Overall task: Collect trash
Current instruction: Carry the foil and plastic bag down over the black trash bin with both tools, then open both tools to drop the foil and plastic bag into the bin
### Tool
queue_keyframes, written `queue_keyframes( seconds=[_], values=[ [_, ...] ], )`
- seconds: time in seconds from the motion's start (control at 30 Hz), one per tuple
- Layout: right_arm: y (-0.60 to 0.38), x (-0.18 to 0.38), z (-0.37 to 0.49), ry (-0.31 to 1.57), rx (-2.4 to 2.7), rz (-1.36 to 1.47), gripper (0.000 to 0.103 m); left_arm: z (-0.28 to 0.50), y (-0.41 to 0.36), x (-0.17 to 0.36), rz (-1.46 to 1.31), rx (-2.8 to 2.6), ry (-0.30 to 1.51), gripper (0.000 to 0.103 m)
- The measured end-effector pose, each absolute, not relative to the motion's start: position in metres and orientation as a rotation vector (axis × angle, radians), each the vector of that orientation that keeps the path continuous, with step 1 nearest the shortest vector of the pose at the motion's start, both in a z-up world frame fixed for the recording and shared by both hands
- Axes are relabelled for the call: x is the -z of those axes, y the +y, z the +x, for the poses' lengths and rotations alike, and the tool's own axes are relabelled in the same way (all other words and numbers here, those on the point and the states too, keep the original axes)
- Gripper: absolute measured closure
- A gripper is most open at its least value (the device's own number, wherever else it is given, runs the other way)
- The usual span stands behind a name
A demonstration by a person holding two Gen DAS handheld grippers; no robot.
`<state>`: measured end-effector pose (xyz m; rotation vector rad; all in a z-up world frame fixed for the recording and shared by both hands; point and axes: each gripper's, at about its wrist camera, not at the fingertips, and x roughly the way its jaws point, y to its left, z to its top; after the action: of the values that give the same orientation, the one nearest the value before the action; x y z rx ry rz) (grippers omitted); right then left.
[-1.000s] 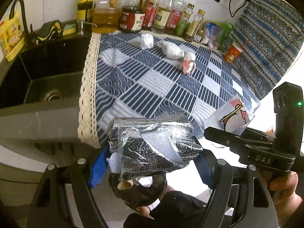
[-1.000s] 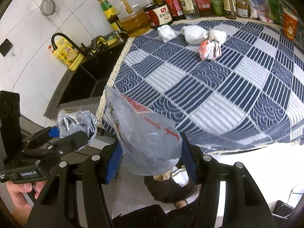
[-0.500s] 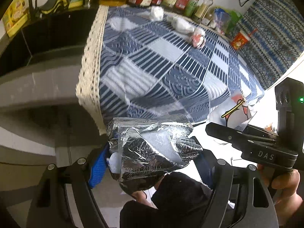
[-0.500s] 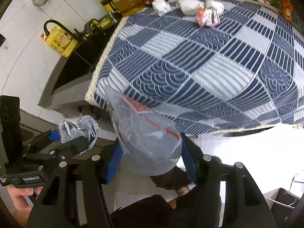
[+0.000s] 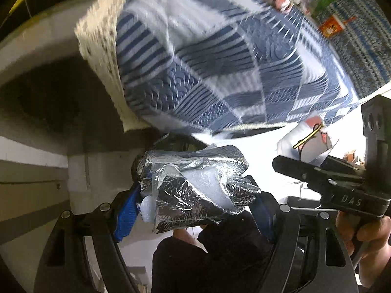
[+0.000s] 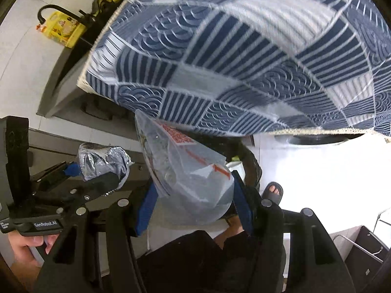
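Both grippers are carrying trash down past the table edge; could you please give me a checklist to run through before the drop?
1. Left gripper grips the crumpled foil wrapper: ok.
2. Right gripper grips the clear plastic bag: ok.
3. Both loads clear of the blue checked tablecloth edge: ok.
4. Black-lined bin below the bag: cannot tell, mostly hidden.
5. Sandalled foot clear of the drop: cannot tell, close by.
6. Sharp view: not ok, tablecloth blurred.
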<state>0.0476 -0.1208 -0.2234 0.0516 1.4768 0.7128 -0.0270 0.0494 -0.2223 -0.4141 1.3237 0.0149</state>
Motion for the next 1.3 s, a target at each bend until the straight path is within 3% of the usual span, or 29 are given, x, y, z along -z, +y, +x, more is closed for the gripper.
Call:
queue_keyframes(
  seconds=[0.7, 1.03, 1.1, 1.17, 1.3],
  values=[
    [-0.1, 0.315, 0.065, 1.669, -0.716, 0.129, 0.045, -0.049, 0.035, 0.347, -0.531, -0.065, 1.551, 0.026],
    [-0.089, 0.329, 0.068, 1.685, -0.727, 0.122, 0.045, -0.05, 0.029, 0.374, -0.58, -0.08, 1.586, 0.024],
    [-0.086, 0.329, 0.067, 1.688, -0.736, 0.131, 0.043, -0.05, 0.03, 0.374, -0.586, -0.083, 1.583, 0.021],
    [-0.085, 0.328, 0.066, 1.688, -0.738, 0.138, 0.029, -0.049, 0.031, 0.373, -0.585, -0.093, 1.581, 0.01],
    [-0.085, 0.323, 0.068, 1.67, -0.729, 0.145, 0.029, -0.049, 0.035, 0.372, -0.594, -0.106, 1.568, 0.007]
  ],
)
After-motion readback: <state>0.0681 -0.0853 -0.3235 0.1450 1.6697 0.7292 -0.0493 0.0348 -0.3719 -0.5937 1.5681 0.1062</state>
